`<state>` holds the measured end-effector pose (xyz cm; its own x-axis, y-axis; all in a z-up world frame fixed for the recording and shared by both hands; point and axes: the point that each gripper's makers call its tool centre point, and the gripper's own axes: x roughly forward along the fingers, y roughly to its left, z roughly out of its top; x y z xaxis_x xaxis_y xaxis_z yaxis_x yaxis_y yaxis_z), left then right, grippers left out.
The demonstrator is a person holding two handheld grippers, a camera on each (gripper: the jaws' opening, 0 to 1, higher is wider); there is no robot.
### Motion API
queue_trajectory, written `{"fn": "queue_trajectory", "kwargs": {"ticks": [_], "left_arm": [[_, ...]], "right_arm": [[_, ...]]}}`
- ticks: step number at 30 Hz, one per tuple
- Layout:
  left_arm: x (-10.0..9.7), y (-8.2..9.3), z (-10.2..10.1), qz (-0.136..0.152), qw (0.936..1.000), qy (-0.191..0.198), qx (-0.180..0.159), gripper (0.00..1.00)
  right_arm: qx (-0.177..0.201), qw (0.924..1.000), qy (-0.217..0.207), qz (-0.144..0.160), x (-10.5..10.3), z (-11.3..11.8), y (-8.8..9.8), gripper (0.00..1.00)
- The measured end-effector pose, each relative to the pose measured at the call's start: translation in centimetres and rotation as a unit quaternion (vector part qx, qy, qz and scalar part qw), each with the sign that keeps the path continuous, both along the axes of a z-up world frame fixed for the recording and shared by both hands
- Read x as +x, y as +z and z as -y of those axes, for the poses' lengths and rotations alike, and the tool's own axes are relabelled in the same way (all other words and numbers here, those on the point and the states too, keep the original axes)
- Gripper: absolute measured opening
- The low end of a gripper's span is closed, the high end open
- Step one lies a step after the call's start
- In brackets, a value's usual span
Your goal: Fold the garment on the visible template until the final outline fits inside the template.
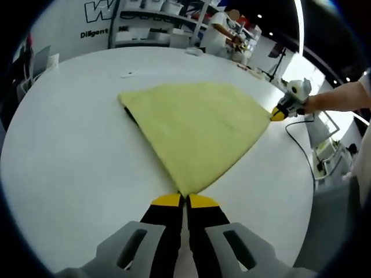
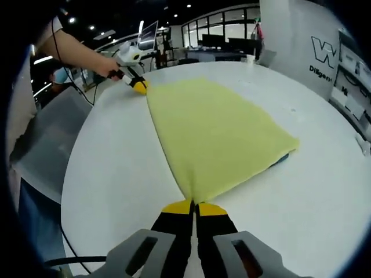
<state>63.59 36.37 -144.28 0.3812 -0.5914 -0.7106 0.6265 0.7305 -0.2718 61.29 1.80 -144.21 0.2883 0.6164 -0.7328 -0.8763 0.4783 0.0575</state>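
A yellow garment (image 1: 197,127) lies folded flat on the round white table (image 1: 69,150). A thin dark edge (image 1: 130,114) peeks out from under its far side; in the right gripper view the same edge (image 2: 282,157) looks blue. My left gripper (image 1: 185,200) is shut on the garment's near corner. In the left gripper view my right gripper (image 1: 278,113) pinches the corner at the right, held by a hand. In the right gripper view my right gripper (image 2: 195,205) is shut on the near corner of the garment (image 2: 214,133), and my left gripper (image 2: 138,86) holds the far corner.
A black cable (image 1: 301,145) trails over the table's right edge. A small scrap (image 1: 126,74) lies far back on the table. Shelves (image 1: 156,23) and a person (image 1: 223,32) stand beyond it. A grey chair (image 2: 49,139) sits by the table's left edge.
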Motion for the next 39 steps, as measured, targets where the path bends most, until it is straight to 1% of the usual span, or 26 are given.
{"fn": "queue_trajectory", "kwargs": {"ticks": [6, 11, 15, 19, 27, 32, 35, 36, 39], "left_arm": [[-1.3, 0.1, -0.3, 0.001, 1.0, 0.006, -0.004, 0.01], [-2.1, 0.2, -0.2, 0.007, 1.0, 0.006, -0.002, 0.01], [-2.0, 0.2, -0.5, 0.01, 0.9999, 0.012, -0.001, 0.01], [-2.1, 0.1, -0.3, 0.016, 0.9998, 0.01, 0.008, 0.01], [-2.0, 0.1, -0.5, 0.019, 0.9997, 0.007, 0.012, 0.01], [-2.0, 0.0, -0.6, 0.011, 0.9998, 0.012, 0.008, 0.02], [-2.2, -0.1, -0.9, 0.012, 0.9998, 0.011, 0.014, 0.02], [-2.1, -0.3, -1.5, 0.01, 0.9995, 0.016, 0.025, 0.0], [-2.1, -0.5, -1.8, 0.012, 0.9991, 0.015, 0.037, 0.0]], "right_arm": [[-0.006, 0.9999, -0.007, 0.007, -0.6, 0.1, -0.1, 0.0], [-0.01, 0.9998, -0.015, 0.008, -1.5, 0.3, 0.0, 0.0], [-0.012, 0.9997, -0.022, 0.005, -2.1, 0.4, -0.3, 0.0], [-0.009, 0.9995, -0.03, 0.003, -2.5, 0.2, -0.3, 0.0], [-0.012, 0.9991, -0.04, 0.0, -2.6, 0.4, -0.4, 0.0], [-0.02, 0.998, -0.057, -0.017, -2.9, 0.8, -0.6, 0.0], [-0.026, 0.998, -0.055, -0.016, -3.1, 1.0, -0.5, 0.0], [-0.026, 0.998, -0.055, -0.014, -3.2, 1.1, -0.4, 0.0], [-0.025, 0.9978, -0.06, -0.009, -3.2, 1.3, 0.0, 0.0]]}}
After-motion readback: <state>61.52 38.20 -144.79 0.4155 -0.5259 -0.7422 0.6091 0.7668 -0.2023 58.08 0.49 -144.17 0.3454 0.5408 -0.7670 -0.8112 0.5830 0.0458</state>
